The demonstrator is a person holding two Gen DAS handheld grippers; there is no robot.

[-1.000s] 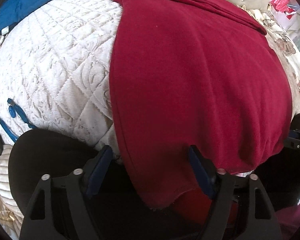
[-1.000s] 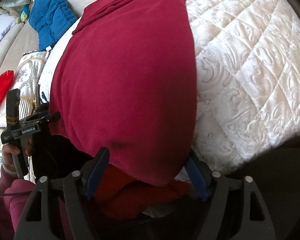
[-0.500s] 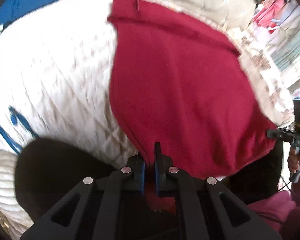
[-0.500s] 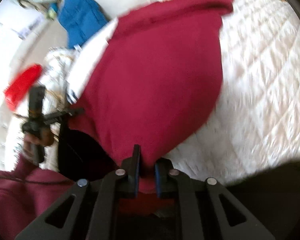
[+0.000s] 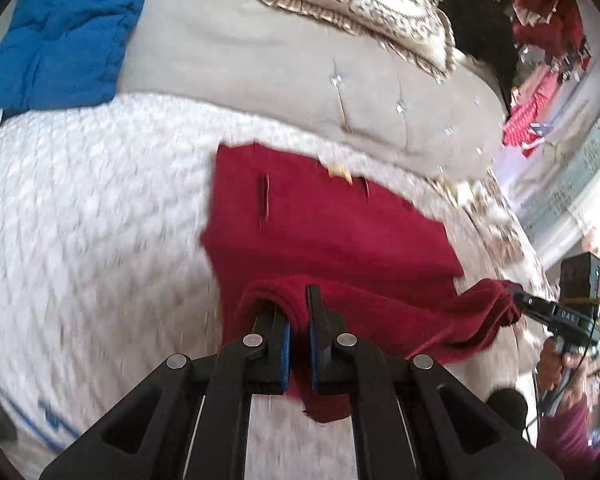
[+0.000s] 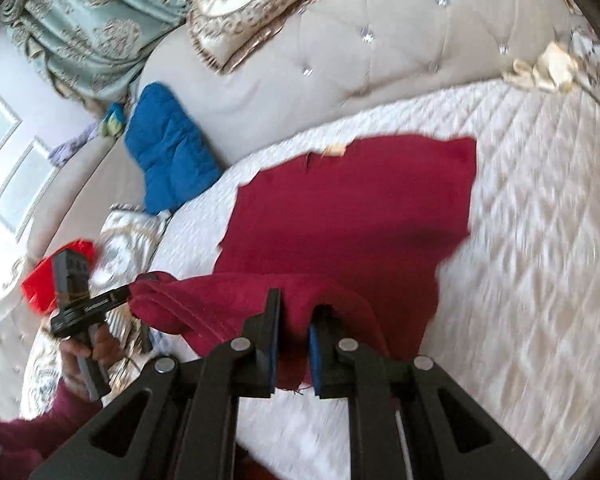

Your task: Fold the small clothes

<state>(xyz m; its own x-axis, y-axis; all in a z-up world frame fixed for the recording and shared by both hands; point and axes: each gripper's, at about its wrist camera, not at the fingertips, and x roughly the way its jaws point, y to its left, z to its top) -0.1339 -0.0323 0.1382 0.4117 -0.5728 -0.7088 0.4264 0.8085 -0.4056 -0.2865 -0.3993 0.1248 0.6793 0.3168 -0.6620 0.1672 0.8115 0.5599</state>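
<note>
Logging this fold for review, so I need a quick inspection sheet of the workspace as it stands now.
Surface: white quilted bedspread, blurred by motion.
Job's things: dark red garment, near edge lifted off the bed, far part lying flat.
Clutter: blue padded jacket; ornate cushion; bright red item at the bed's edge.
Grippers: left gripper and right gripper each shut on the garment's near edge.
Cables: thin dark cable below the right handle.
Surroundings: tufted headboard; patterned curtain.

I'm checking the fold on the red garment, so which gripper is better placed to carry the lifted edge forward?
Neither alone: left gripper and right gripper each pinch a near corner of the red garment, so both should move together.
</note>
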